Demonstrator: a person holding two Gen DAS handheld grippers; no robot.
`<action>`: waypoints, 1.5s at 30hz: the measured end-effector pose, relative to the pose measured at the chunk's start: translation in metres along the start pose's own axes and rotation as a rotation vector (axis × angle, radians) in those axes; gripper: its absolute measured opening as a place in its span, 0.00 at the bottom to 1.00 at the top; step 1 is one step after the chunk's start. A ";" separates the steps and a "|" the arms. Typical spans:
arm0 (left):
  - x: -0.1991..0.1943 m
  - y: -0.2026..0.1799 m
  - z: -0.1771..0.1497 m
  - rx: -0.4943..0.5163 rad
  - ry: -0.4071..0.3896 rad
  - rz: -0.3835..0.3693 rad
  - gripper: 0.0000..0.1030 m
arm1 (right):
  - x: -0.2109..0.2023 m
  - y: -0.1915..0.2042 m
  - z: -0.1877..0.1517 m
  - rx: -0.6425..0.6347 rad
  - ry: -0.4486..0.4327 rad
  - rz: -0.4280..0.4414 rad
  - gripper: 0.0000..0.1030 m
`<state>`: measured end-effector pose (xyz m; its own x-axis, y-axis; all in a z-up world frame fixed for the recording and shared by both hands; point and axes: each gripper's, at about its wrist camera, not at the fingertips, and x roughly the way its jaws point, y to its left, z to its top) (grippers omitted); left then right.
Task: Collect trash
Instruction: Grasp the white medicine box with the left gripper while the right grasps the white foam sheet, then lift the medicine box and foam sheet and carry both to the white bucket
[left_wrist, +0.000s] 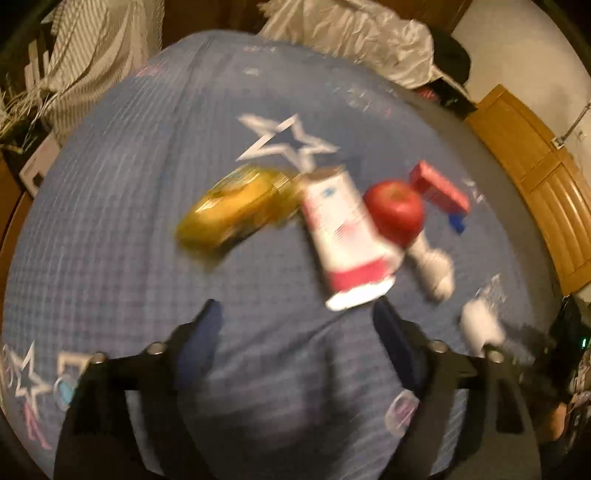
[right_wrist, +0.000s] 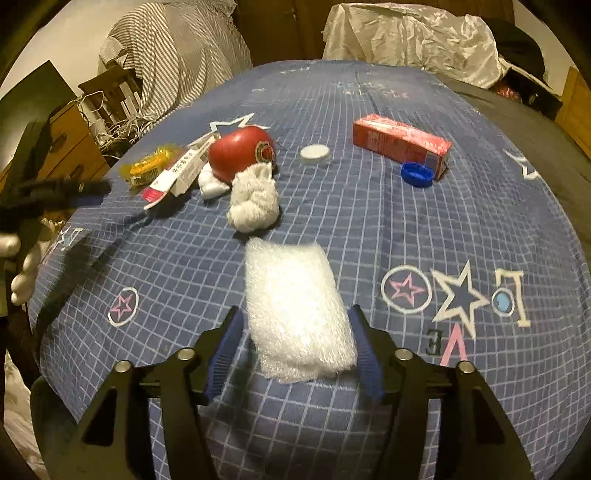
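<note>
On the blue checked bedspread (right_wrist: 369, 229) the trash lies scattered around a red apple (right_wrist: 242, 155), which serves as the middle mark. Touching the apple's near side is a crumpled white tissue (right_wrist: 253, 201), and a smaller white wad (right_wrist: 211, 186) sits against the apple's lower left. Left of the apple lies a flattened white and red paper carton (right_wrist: 177, 175), and beyond that, further left, a yellow plastic wrapper (right_wrist: 147, 166). Just right of the apple is a white bottle cap (right_wrist: 314, 152). Well to the right of the apple lies a red box (right_wrist: 400, 142), with a blue bottle cap (right_wrist: 416, 174) touching its near end.

Nearer the camera than the apple, past the tissue, a sheet of white bubble wrap (right_wrist: 299, 314) lies flat on the cloth. The right gripper (right_wrist: 295, 325) stands over it with its jaws spread on either side of the sheet; the right pad is at the sheet's edge, the left pad stands apart from it, so nothing is clamped.

The left gripper (left_wrist: 295, 310) is released too, its jaws wide with only bedspread between them. Its view is blurred, but the carton (left_wrist: 345, 236) shows just ahead of its right finger (left_wrist: 391, 332), with the apple (left_wrist: 395, 210) beside the carton and the yellow wrapper (left_wrist: 236, 206) on the carton's other side. From the right camera, the left gripper (right_wrist: 74, 192) shows left of the wrapper.
</note>
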<state>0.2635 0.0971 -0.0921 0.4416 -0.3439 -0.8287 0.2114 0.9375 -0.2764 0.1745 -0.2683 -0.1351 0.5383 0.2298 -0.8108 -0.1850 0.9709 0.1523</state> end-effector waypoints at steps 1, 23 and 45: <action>0.003 -0.010 0.005 0.006 0.001 0.001 0.80 | -0.001 0.001 0.002 -0.011 0.003 -0.003 0.65; 0.056 -0.054 0.011 0.148 0.039 0.189 0.45 | 0.029 -0.004 0.010 -0.092 0.081 -0.074 0.50; -0.118 -0.059 -0.068 0.079 -0.431 0.226 0.45 | -0.100 0.110 0.044 -0.097 -0.526 -0.141 0.50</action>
<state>0.1396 0.0855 -0.0111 0.8010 -0.1389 -0.5824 0.1269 0.9900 -0.0616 0.1365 -0.1815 -0.0123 0.8969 0.1250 -0.4242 -0.1430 0.9897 -0.0106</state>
